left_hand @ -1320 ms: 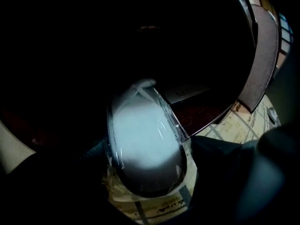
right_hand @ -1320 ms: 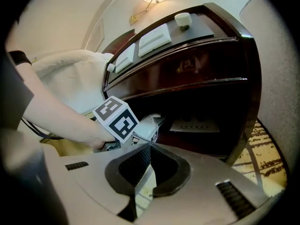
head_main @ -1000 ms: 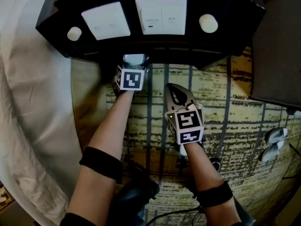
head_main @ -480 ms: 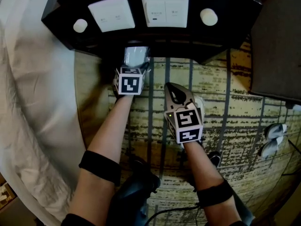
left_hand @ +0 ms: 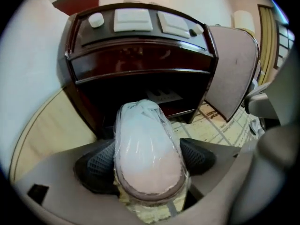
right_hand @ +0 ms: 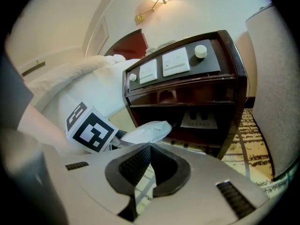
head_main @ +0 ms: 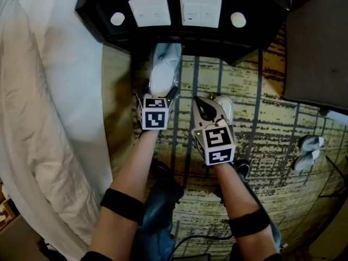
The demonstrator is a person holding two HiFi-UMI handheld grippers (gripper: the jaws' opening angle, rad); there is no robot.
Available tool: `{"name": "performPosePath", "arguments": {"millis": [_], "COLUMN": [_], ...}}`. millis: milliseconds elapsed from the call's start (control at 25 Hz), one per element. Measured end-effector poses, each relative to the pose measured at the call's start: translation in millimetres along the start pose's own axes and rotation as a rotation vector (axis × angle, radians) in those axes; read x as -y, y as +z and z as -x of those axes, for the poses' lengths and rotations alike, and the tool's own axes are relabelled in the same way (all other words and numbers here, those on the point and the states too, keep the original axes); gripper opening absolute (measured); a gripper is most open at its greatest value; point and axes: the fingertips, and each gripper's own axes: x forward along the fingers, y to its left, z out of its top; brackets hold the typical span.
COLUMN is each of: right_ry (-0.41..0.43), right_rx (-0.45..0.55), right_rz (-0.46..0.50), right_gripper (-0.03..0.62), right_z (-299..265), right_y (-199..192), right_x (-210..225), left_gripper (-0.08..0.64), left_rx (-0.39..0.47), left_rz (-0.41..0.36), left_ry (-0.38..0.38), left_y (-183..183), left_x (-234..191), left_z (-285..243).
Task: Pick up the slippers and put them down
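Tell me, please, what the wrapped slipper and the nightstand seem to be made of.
Slipper: soft white fabric, probably terry or fleece, matte. Its wrap is clear plastic film, shiny and crinkled. Nightstand: dark reddish wood or veneer, probably lacquered, judging by its gloss.

The nightstand (head_main: 185,34) blocks me ahead, just beyond the wrapped slippers (head_main: 163,72). The bed (head_main: 49,91) hems my left and a grey upholstered panel (head_main: 321,53) my right. The carpet (head_main: 261,129) between lies open.

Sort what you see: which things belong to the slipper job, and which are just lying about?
Job: slipper, between the closing left tongs.
Lying about: nightstand, switch plates, bedsheet, rug.
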Motion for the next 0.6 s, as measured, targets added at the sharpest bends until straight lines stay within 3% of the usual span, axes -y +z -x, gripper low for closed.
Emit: {"name": "performPosePath", "arguments": {"millis": [280,600], "right_ry": [-0.024,-0.041], "right_rx": [-0.041,-0.074], "right_rz": [-0.002,-0.018], "right_gripper": [0.005,0.005], "right_z": [32,41], "right_y": [-1,-32], "right_x": [-5,-7], "left_gripper": [0.413,0.411], "left_rx": [0.002,-0.077], "left_rz": [0.084,0.141], "left_ry": [-0.006,-0.010], "left_y": [-28,-106], "left_x": [33,48], "left_z": [54,66]}}
